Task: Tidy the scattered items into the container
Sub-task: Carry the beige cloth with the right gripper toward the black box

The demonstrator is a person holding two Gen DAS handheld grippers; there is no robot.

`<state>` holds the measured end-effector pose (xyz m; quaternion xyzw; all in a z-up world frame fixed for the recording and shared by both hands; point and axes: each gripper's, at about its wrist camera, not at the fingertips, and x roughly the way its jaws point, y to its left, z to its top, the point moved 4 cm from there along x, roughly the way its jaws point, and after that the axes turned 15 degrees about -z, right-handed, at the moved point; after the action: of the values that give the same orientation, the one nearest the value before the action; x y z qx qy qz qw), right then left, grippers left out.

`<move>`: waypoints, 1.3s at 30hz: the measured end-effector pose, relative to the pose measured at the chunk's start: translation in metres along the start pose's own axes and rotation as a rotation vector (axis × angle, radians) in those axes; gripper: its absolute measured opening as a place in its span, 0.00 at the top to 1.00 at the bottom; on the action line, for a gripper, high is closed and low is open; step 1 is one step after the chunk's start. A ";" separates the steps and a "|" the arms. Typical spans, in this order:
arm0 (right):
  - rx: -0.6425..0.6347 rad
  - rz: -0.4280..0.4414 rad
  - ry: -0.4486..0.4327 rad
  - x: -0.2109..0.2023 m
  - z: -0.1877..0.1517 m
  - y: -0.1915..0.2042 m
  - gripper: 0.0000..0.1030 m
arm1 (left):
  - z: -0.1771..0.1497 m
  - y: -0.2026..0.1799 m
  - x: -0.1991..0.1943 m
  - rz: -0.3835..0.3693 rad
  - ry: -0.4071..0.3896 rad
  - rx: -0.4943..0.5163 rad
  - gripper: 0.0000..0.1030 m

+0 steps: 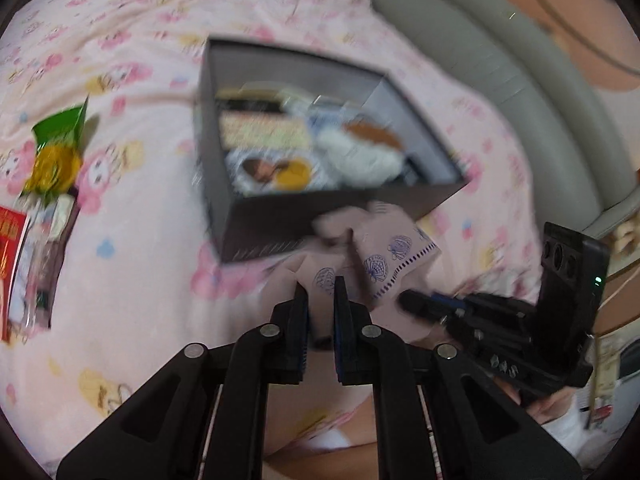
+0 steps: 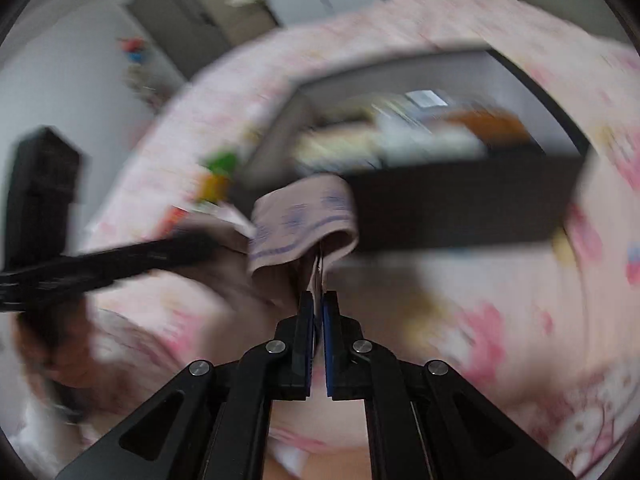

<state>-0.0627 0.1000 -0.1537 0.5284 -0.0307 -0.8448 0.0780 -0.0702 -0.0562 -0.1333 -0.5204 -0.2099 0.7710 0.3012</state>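
The jaws of both grippers are drawn in narrow, each pinching an edge of 1 pale pink cloth (image 1: 384, 256) printed with purple shells. The left gripper (image 1: 322, 292) holds the cloth's near left part; the right gripper (image 2: 319, 296) clamps a fold that rises straight up from its jaws.

The cloth hangs spread between the 2 grippers, just in front of the near wall of the dark open box (image 1: 256, 216), which stands on the bed (image 1: 132, 240). The box lies directly ahead of both grippers and slightly above the cloth in each view, so the coming move is judged to be forward over that near wall. Neither hand is clearly nearer.

Left of the box, well apart from it, a green and yellow packet (image 1: 56, 152) and a red packet (image 1: 10, 256) lie on the bed.

Motion blur smears both views. The box contents cannot be identified, and the red packet is cut off at the frame edge.
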 end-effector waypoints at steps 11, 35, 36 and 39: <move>0.166 0.054 -0.010 0.020 0.013 -0.036 0.55 | -0.003 0.045 -0.009 0.092 -0.047 -0.190 0.58; 0.371 0.158 -0.010 0.053 0.014 -0.056 0.54 | -0.010 0.061 0.004 0.046 0.048 -0.278 0.46; 0.366 0.189 0.016 0.061 0.015 -0.050 0.54 | -0.011 0.059 0.009 0.032 0.068 -0.277 0.46; 0.323 0.171 0.130 0.088 0.008 -0.021 0.54 | -0.013 0.056 0.017 0.097 0.104 -0.245 0.46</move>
<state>-0.1096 0.1064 -0.2311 0.5830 -0.2056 -0.7833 0.0653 -0.0767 -0.0859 -0.1852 -0.6019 -0.2610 0.7253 0.2084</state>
